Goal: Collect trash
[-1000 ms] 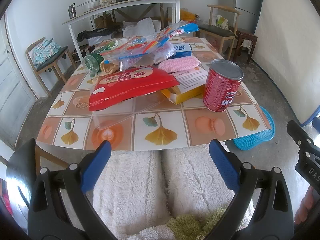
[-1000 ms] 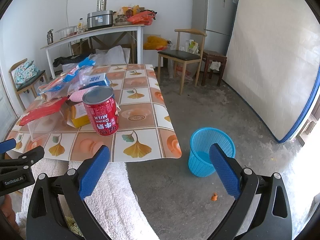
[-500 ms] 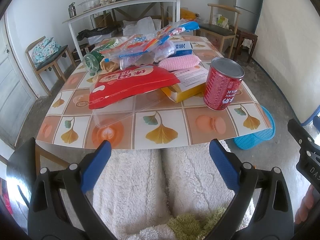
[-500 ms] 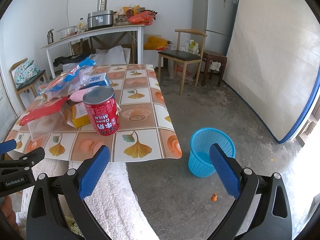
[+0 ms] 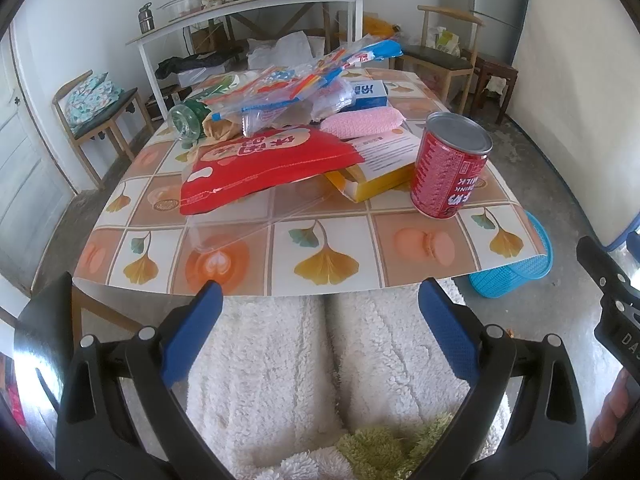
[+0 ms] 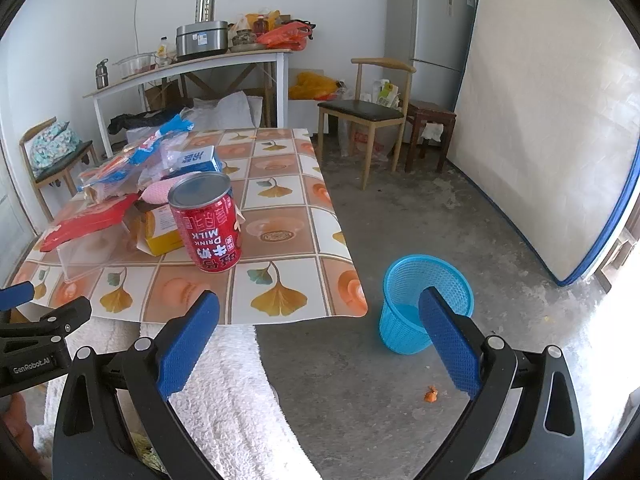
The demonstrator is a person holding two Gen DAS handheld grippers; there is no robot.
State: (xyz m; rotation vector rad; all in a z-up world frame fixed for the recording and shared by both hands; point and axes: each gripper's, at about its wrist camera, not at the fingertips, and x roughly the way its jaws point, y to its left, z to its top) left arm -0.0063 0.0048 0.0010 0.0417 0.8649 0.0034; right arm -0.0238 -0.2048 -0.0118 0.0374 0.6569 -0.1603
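A pile of trash lies on the leaf-patterned table (image 5: 328,264): a red milk can (image 5: 450,166) (image 6: 208,220) upright at the near right, a red snack bag (image 5: 264,166), a yellow box (image 5: 376,176), a pink sponge (image 5: 362,122), clear plastic wrappers (image 5: 288,92) and a green bottle (image 5: 188,118). A blue mesh bin (image 6: 424,304) (image 5: 516,268) stands on the floor right of the table. My left gripper (image 5: 320,332) is open and empty, below the table's near edge. My right gripper (image 6: 316,340) is open and empty, near the table's right corner.
White fleece-covered legs (image 5: 320,368) fill the space under both grippers. A wooden chair (image 6: 368,108), stool, fridge (image 6: 428,24) and a leaning mattress (image 6: 552,120) stand to the right. A white side table (image 6: 192,68) with pots stands behind. An orange scrap (image 6: 431,393) lies on the floor.
Both grippers have barely moved; the left view has crept slightly forward and up toward the table. Nothing was taken hold of.
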